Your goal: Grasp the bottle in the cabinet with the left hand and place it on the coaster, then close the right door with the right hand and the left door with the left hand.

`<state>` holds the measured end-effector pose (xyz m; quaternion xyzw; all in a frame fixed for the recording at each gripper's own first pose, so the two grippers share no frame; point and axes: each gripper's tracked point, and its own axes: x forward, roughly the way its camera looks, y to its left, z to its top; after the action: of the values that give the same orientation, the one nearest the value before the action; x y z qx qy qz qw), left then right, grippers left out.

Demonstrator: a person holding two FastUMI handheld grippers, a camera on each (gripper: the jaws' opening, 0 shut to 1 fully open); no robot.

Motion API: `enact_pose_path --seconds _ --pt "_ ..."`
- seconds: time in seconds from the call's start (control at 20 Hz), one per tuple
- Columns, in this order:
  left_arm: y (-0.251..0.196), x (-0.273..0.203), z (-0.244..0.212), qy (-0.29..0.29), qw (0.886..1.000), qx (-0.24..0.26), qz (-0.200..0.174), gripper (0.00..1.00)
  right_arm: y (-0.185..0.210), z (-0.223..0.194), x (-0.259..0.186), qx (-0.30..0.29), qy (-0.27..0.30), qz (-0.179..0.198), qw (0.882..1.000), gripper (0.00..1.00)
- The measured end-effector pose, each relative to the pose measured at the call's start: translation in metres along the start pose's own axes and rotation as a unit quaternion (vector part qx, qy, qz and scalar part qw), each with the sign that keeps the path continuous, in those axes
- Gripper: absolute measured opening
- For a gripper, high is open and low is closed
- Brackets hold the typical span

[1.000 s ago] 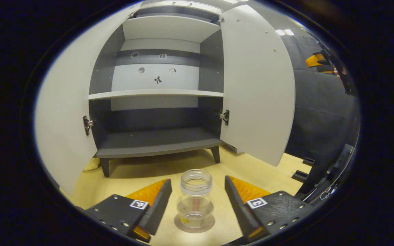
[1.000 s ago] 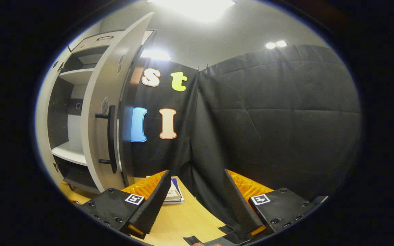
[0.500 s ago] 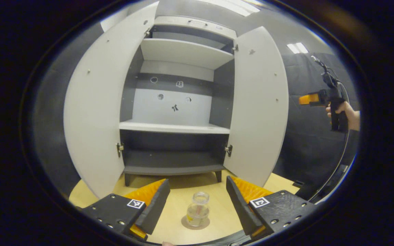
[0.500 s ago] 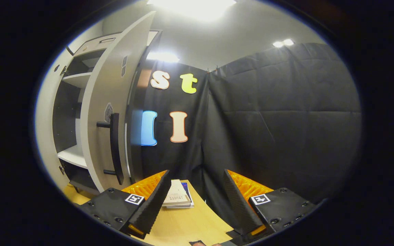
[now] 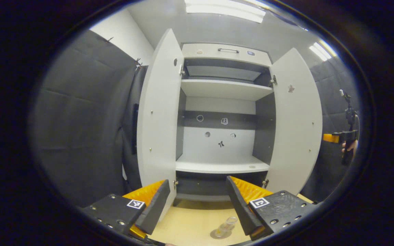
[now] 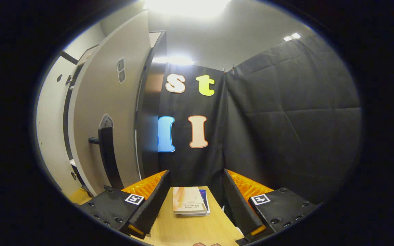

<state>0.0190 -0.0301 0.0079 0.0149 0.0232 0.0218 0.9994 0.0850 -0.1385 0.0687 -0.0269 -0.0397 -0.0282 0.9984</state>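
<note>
Standing on the coaster (image 5: 217, 234) at the bottom of the left gripper view: the bottle (image 5: 226, 226), clear and uncapped, low between the two fingers and close beside the right one, touched by neither.

Left gripper (image 5: 197, 201): fingers spread wide, nothing held.

Table (image 5: 190, 222): pale wood, bearing coaster and bottle.

Cabinet (image 5: 222, 136): beyond the fingers, both doors swung out. Left door (image 5: 157, 130) and right door (image 5: 298, 130) pale grey; shelves light, back panel part dark.

Far right of that view: the other gripper, small, in a person's hand (image 5: 349, 146).

Right gripper (image 6: 195, 198): fingers spread wide, nothing between them but the table.

Books (image 6: 189, 205): a small stack lying flat on the wood past the fingertips.

Right door, outer face, to the left in the right gripper view: dark bar handle (image 6: 106, 157), apart from the fingers.
</note>
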Motion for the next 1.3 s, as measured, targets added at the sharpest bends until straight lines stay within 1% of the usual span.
enact_pose_path --seconds 0.05,0.2,0.35,0.5,0.65,0.8,0.85,0.9,0.95,1.05,1.1,1.2,1.3 --pt "0.004 0.003 0.007 0.008 1.000 0.003 0.011 0.95 -0.001 -0.002 0.003 0.001 0.001 0.006 1.000 0.97" --pt "0.002 0.025 0.029 0.017 1.000 -0.015 0.014 0.96 -0.002 -0.012 0.009 0.017 0.015 0.033 0.999 0.97" --pt "0.001 0.035 0.055 0.000 1.000 -0.016 0.026 0.96 -0.002 -0.009 0.017 0.025 0.011 0.055 0.998 0.97" --pt "0.000 0.037 0.066 -0.012 0.999 -0.022 0.042 0.95 0.008 -0.016 0.036 0.028 0.029 0.082 0.996 0.97" --pt "0.010 0.032 0.071 -0.032 0.996 -0.040 0.079 0.96 0.019 -0.008 0.040 0.020 0.024 0.105 0.994 0.98" --pt "0.019 0.033 0.061 -0.020 0.995 -0.040 0.089 0.95 0.030 -0.002 0.036 0.015 0.021 0.116 0.993 0.97" --pt "0.022 0.033 0.060 -0.022 0.995 -0.042 0.087 0.96 0.034 0.000 0.036 0.021 0.023 0.120 0.992 0.97" --pt "0.025 0.035 0.059 -0.022 0.995 -0.045 0.084 0.96 0.035 0.003 0.036 0.027 0.024 0.117 0.992 0.98" --pt "0.029 0.037 0.054 -0.015 0.995 -0.050 0.080 0.94 0.034 0.006 0.036 0.034 0.026 0.110 0.993 0.97" --pt "0.032 0.044 0.048 -0.009 0.996 -0.059 0.065 0.96 0.036 0.015 0.037 0.050 0.022 0.102 0.993 0.97" --pt "0.035 0.046 0.045 -0.008 0.996 -0.062 0.062 0.96 0.039 0.016 0.038 0.058 0.026 0.101 0.993 0.97" --pt "0.036 0.050 0.039 -0.004 0.996 -0.063 0.055 0.95 0.047 0.018 0.036 0.069 0.035 0.108 0.991 0.97" --pt "0.036 0.053 0.032 -0.002 0.997 -0.066 0.043 0.94 0.055 0.017 0.035 0.057 0.044 0.111 0.991 0.97"
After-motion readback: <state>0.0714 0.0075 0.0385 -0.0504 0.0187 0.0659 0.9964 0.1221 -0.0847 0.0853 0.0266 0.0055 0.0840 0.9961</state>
